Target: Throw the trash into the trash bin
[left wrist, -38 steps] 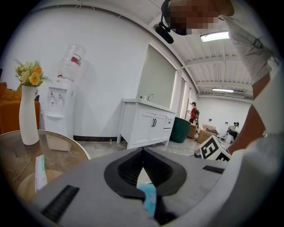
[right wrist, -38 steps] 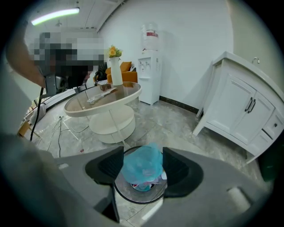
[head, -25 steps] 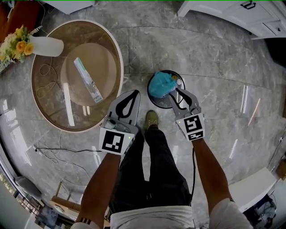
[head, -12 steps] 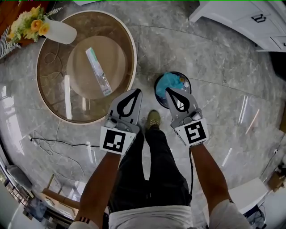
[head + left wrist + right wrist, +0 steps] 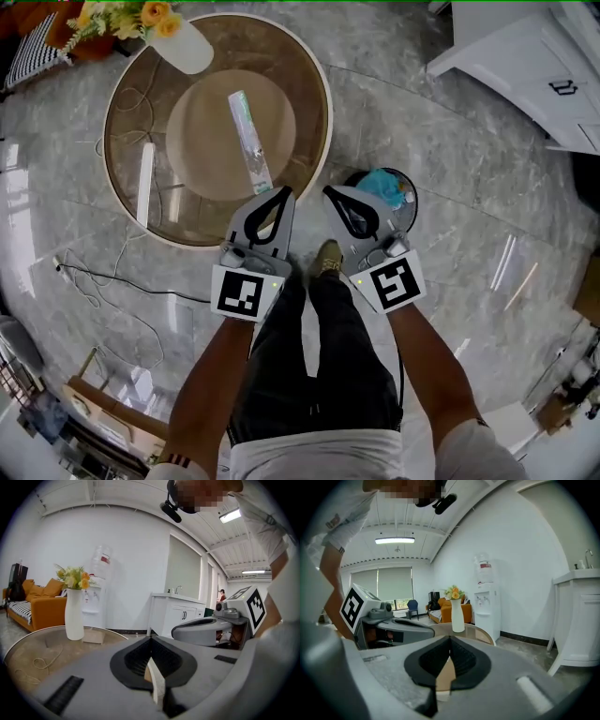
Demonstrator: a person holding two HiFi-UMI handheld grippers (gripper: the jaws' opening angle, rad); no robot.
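Two clenched, empty: left tongs, right tongs. Wrapper at bench centre, bin on floor beyond right edge. Risk: flat, slick; could skid off if nudged by unopened tips.

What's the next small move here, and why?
Probably open the left gripper and ease it toward the long packet on the round table: its jaws are closed and empty, and that packet lies just ahead of it, outside the bin.
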